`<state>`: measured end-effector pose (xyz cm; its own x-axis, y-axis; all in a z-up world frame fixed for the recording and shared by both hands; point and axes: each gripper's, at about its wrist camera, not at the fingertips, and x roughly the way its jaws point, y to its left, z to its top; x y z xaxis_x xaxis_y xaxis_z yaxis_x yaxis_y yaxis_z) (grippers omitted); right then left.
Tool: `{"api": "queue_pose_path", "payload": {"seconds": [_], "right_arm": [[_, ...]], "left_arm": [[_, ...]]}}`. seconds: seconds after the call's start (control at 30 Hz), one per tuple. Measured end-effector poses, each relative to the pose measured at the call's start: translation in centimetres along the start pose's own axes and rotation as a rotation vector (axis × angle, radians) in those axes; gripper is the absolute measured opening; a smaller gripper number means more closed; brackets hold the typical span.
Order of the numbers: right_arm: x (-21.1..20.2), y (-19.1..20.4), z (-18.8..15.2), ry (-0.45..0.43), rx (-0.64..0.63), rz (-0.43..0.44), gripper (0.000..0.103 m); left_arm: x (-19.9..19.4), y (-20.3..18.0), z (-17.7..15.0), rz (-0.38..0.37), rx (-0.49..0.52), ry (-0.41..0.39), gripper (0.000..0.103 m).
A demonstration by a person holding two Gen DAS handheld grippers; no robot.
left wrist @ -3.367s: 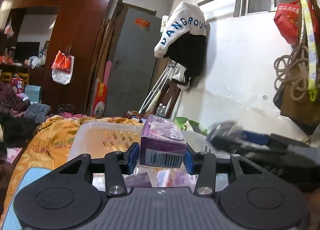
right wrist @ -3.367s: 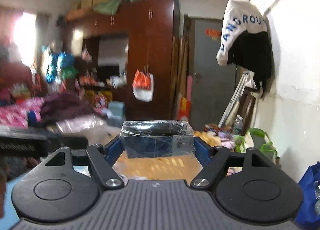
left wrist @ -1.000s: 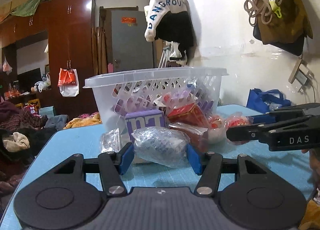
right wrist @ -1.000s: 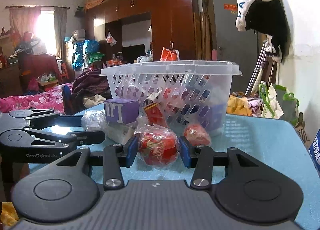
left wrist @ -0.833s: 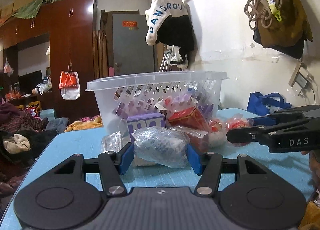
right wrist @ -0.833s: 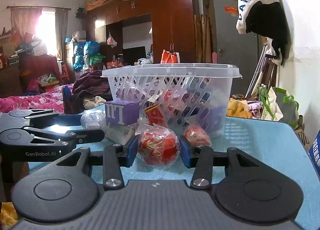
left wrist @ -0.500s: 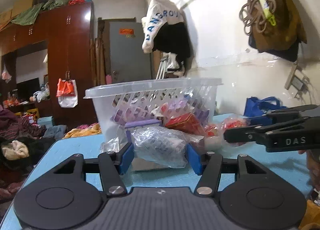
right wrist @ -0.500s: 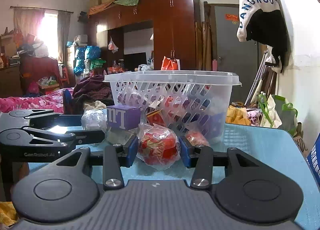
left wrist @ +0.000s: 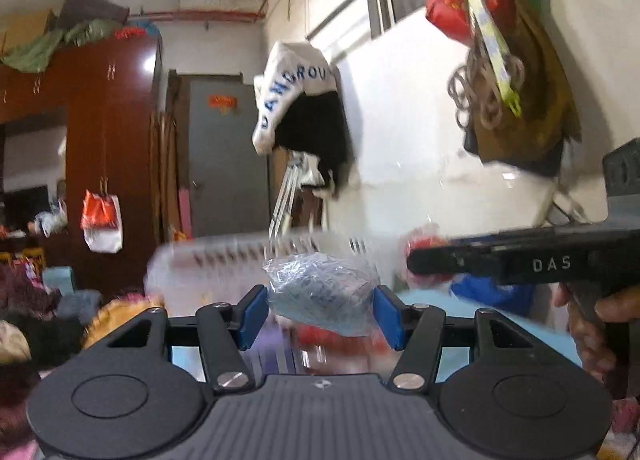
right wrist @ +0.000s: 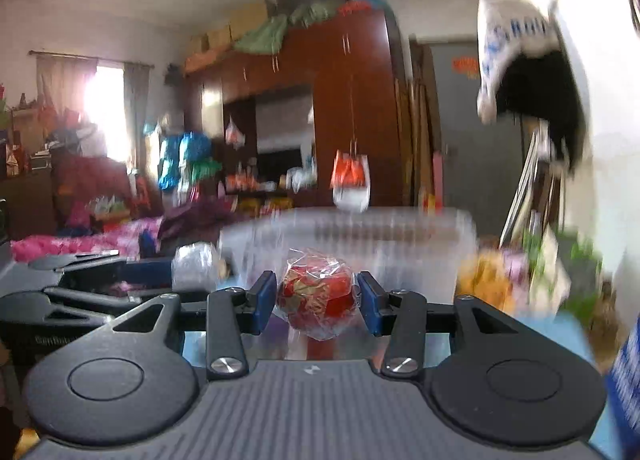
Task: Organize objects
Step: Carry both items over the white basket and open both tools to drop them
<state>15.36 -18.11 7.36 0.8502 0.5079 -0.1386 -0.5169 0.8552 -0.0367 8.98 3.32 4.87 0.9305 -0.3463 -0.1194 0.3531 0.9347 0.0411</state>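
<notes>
The left gripper (left wrist: 320, 310) is clamped on a clear-wrapped grey bundle (left wrist: 322, 292), the right gripper (right wrist: 316, 302) on a red wrapped ball (right wrist: 318, 298); both are just near of the blurred white basket (right wrist: 360, 236). "DAS" (white letters) marks the right gripper's side.

both grippers lifted off the table, clear packet (left wrist: 322, 292) and red packet (right wrist: 317, 297) now level with basket rim (right wrist: 360, 219)

Left gripper (left wrist: 321, 316) clamps a clear-wrapped packet (left wrist: 322, 296); right gripper (right wrist: 316, 306), beside it, clamps a red wrapped ball (right wrist: 318, 298). Both point roughly level.
</notes>
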Motion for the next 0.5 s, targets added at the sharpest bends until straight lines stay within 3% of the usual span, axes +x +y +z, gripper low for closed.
{"api": "queue_pose_path", "payload": {"seconds": [0.1, 0.17, 0.3, 0.4, 0.43, 0.47, 0.5], "right_arm": [[4.2, 0.1, 4.1, 0.053, -0.124, -0.122, 0.048], [7.3, -0.8, 5.7, 0.099, -0.14, -0.161, 0.048], [11.5, -2.9, 6.0, 0.18, -0.078, -0.146, 0.048], [12.5, -3.6, 5.2, 0.21, -0.079, -0.146, 0.051], [12.3, -3.8, 5.0, 0.21, -0.07, -0.153, 0.056], [12.1, -4.0, 4.7, 0.204, -0.054, -0.154, 0.075], [11.6, -4.0, 4.4, 0.188, -0.033, -0.168, 0.085]], "left_arm": [[2.6, -0.1, 4.1, 0.013, 0.034, 0.028, 0.061], [5.3, 0.6, 6.2, 0.049, 0.02, 0.073, 0.061], [10.3, 3.8, 7.0, 0.087, -0.103, 0.189, 0.061], [12.4, 5.5, 6.1, 0.124, -0.144, 0.216, 0.062], [12.9, 5.9, 5.8, 0.125, -0.152, 0.216, 0.064], [13.3, 6.3, 5.5, 0.121, -0.168, 0.222, 0.076], [13.8, 6.6, 5.4, 0.112, -0.186, 0.236, 0.086]]}}
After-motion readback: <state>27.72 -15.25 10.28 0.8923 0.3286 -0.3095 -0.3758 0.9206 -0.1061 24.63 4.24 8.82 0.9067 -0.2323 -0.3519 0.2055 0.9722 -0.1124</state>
